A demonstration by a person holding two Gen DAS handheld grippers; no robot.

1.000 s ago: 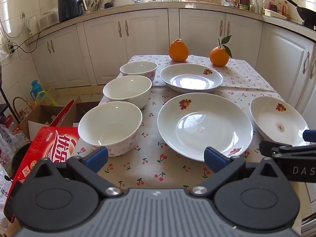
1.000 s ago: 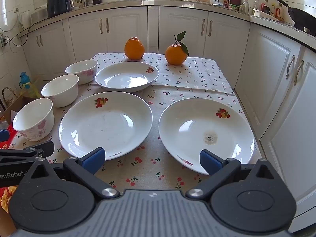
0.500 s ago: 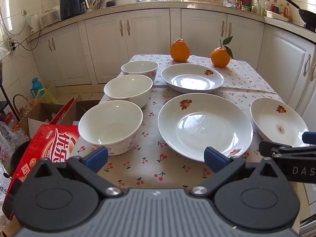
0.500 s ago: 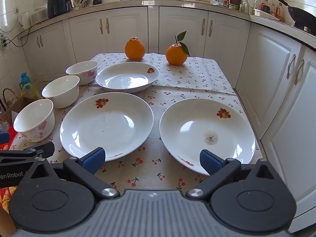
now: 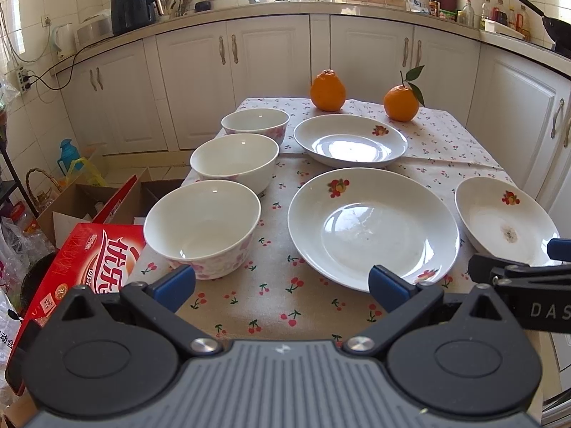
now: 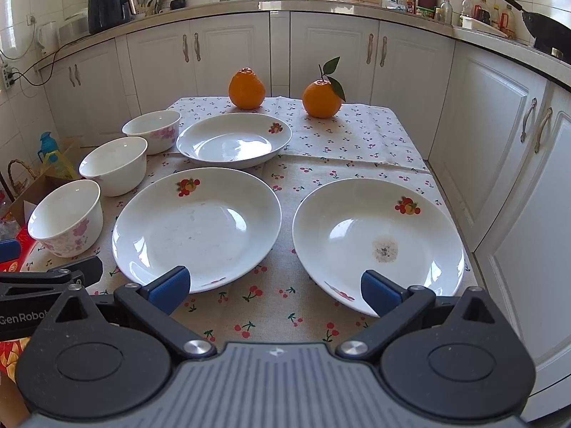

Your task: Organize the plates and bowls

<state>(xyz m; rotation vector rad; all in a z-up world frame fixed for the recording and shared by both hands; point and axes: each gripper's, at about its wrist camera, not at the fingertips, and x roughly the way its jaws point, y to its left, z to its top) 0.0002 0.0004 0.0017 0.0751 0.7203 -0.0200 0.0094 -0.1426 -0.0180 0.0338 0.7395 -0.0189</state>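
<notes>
Both the left gripper and right gripper hover at six o'clock, jaws spread, holding nothing. Nearest, two shallow white glazed plates with fruit motifs; at ten o'clock three white floral bowls; a third plate at twelve. Likely rigid, slick, breakable; pinch each at its rim.

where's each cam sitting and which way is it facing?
Left wrist: on left claw, near table edge, faces bowls and middle plate; own open fingers show, right claw intrudes.
Right wrist: on right claw, faces both near plates, stained plate ahead-right; left claw intrudes.
Shared: all dishes, two oranges.
</notes>
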